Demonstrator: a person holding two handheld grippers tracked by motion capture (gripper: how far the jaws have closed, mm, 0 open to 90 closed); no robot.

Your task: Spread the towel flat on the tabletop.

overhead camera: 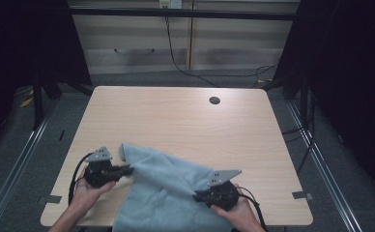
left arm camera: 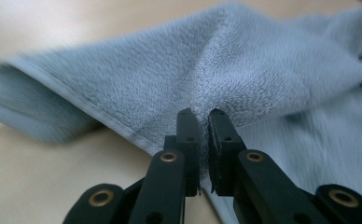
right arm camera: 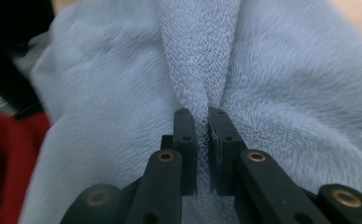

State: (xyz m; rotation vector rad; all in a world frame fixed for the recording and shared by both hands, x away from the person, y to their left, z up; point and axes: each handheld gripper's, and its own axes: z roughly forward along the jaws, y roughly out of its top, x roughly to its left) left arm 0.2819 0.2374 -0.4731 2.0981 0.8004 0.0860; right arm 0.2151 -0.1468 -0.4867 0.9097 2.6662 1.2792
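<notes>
- Towel [overhead camera: 164, 193]: pale blue-grey terry, soft looped pile, rumpled w/ a hemmed edge; lies on near half of table, near part draped over the front edge.
- Left gripper [overhead camera: 127, 170]: black jaws clenched on a pinched fold near towel's left hem.
- Right gripper [overhead camera: 198, 196]: jaws clamped on a thin raised ridge of cloth at towel's right side.
- Table [overhead camera: 176, 116]: light wood-grain top, rounded corners, round cable hole [overhead camera: 214, 100] at the back; far half bare.
</notes>
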